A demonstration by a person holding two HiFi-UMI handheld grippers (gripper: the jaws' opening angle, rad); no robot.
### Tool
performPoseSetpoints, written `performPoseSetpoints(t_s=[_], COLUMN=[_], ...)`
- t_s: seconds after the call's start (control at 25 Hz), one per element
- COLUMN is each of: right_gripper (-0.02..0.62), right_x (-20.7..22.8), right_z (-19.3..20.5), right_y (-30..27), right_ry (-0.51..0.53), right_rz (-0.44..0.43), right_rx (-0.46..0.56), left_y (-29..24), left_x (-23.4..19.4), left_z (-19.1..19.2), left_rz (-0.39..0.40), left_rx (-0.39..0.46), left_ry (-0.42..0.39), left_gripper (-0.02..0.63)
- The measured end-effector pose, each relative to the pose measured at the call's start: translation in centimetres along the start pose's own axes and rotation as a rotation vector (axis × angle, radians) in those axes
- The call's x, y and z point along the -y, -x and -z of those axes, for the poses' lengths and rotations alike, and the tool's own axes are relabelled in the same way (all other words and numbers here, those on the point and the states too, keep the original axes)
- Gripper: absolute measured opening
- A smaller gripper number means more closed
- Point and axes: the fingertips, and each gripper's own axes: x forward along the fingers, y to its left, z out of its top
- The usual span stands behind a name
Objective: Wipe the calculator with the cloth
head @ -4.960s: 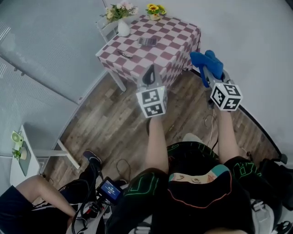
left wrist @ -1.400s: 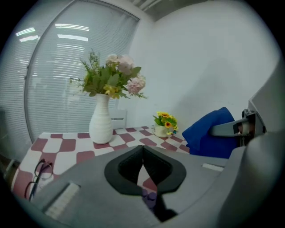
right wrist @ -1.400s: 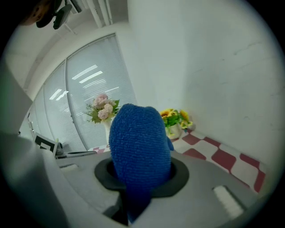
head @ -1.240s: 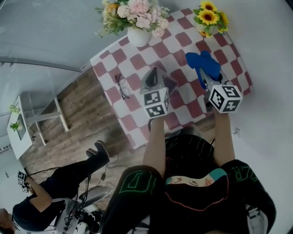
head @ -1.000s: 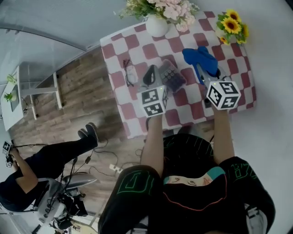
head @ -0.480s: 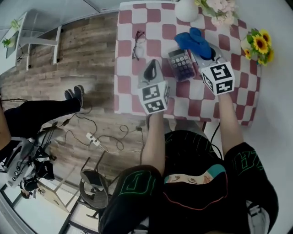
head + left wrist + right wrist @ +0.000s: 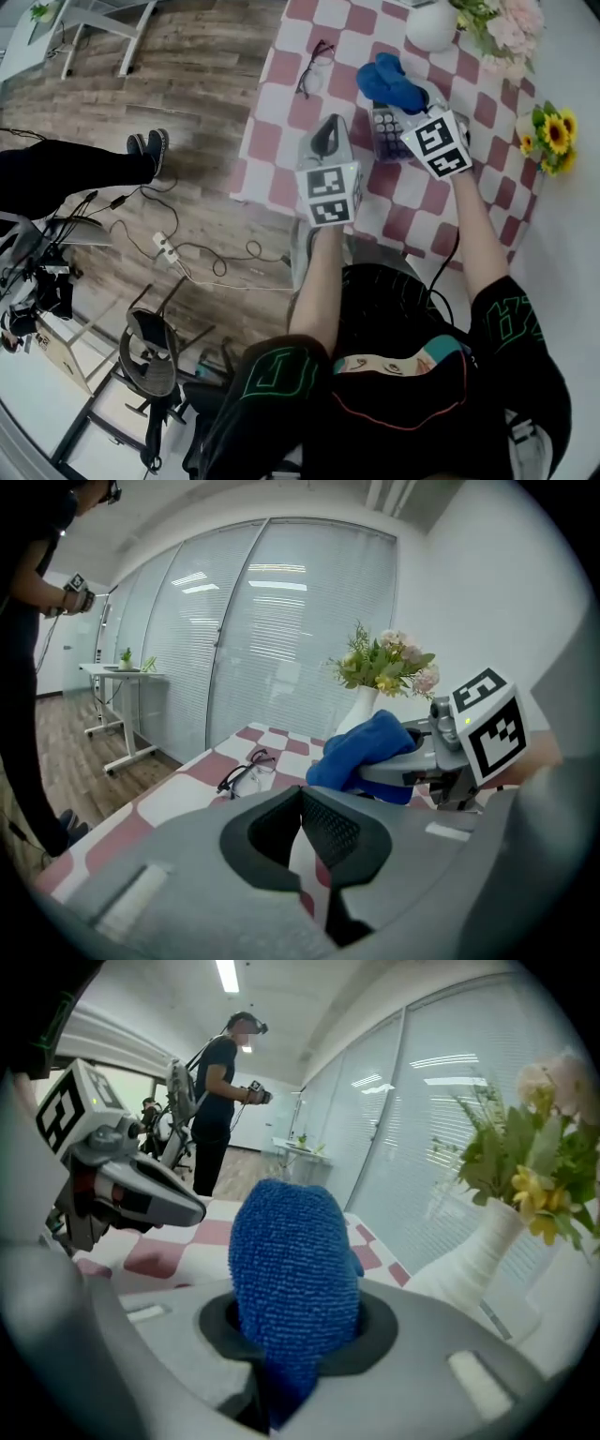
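R gripper (image 7: 410, 101) was clamped on blue cloth (image 7: 386, 79), held at far end of calculator (image 7: 385, 142) on checked table (image 7: 281, 122); cloth–calculator contact unclear; L gripper (image 7: 325, 139) had jaws together, empty, near calculator's left side; glasses (image 7: 313, 81) lay further back.

The checked table (image 7: 267, 141) holds glasses (image 7: 312, 81), a calculator (image 7: 384, 139), a white vase (image 7: 431, 26) and sunflowers (image 7: 553, 136).

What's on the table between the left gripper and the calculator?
Nothing. In the head view, only bare checkered tablecloth lies between the left gripper and the calculator.
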Motion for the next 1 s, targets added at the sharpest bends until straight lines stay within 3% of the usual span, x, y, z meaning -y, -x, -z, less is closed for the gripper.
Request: performPoseSetpoints(t_s=[0.36, 0.56, 1.0], right_gripper=[0.103, 0.104, 0.107], right_x=[-3.3, -5.2, -7.0], right_z=[1.9, 3.2, 4.5], right_y=[-0.6, 0.4, 2.7], right_ry=[0.149, 0.180, 0.171], right_rz=[-0.071, -0.117, -0.125], right_rx=[-0.055, -0.061, -0.061], left_y=[1.2, 1.6, 2.8], left_x=[-0.8, 0.4, 2.5], left_z=[0.2, 0.7, 1.8], left_rz=[-0.042, -0.034, -0.022], left_rx=[0.010, 0.009, 0.012], left_ry=[0.016, 0.013, 0.024], left_gripper=[0.010, 0.010, 0.010])
